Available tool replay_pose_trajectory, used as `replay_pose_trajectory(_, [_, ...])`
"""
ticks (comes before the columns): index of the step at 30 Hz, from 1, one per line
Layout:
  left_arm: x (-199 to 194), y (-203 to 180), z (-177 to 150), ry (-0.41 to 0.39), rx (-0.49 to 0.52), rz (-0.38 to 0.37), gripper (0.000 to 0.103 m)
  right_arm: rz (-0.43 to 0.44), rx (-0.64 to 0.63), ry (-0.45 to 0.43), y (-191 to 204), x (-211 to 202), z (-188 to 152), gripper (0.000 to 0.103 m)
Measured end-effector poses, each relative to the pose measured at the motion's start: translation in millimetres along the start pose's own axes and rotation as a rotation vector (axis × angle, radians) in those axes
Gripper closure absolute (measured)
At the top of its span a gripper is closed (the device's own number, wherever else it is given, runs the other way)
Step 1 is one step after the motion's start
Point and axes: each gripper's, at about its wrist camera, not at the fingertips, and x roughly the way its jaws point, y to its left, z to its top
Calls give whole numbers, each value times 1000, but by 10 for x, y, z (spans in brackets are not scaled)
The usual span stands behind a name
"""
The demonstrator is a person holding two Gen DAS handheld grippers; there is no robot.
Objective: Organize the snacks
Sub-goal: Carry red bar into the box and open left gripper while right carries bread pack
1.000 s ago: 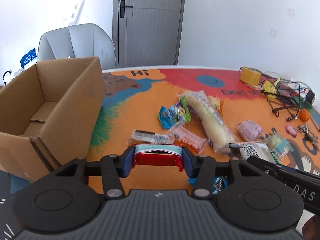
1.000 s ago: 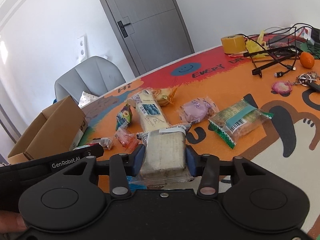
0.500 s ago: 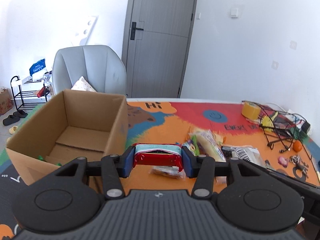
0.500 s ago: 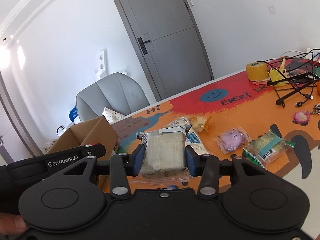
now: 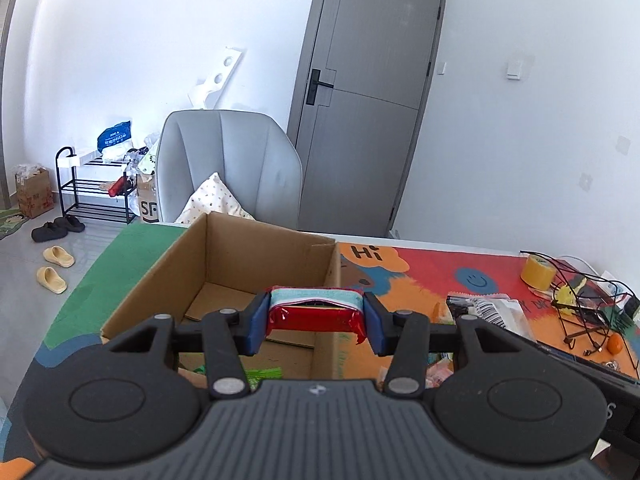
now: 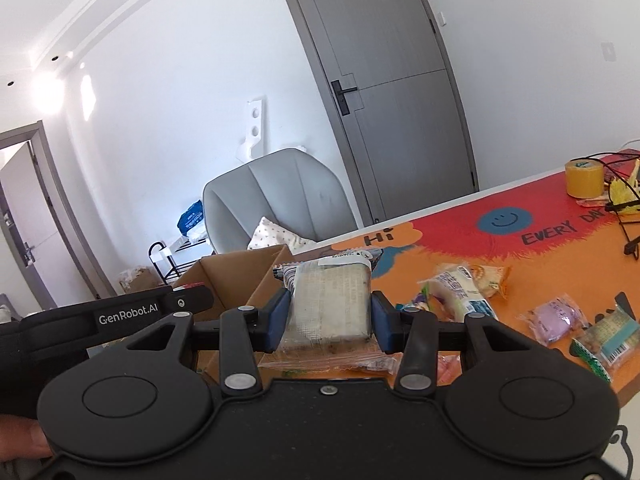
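We clamp a red foil snack pack (image 5: 316,317) and a pale wrapped cake (image 6: 330,304) in our jaws; either may snag the brown cardboard box's (image 5: 256,256) wall at frame centre.

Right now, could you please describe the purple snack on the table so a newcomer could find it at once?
Start at the colourful table mat, on its orange part right of the cardboard box. Among the loose packets there, the purple snack lies left of a green-edged barcoded packet. It is the only round lilac one, in clear wrap.
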Motion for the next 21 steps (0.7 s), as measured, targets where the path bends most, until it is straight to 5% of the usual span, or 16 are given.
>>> replay_pose_trajectory(13, [200, 525, 81, 26, -77, 68, 55, 67, -73, 18, 442, 286, 53, 59])
replay_pose_trajectory(21, [254, 724, 124, 47, -134, 55, 38, 100, -75, 45, 612, 486, 66, 59])
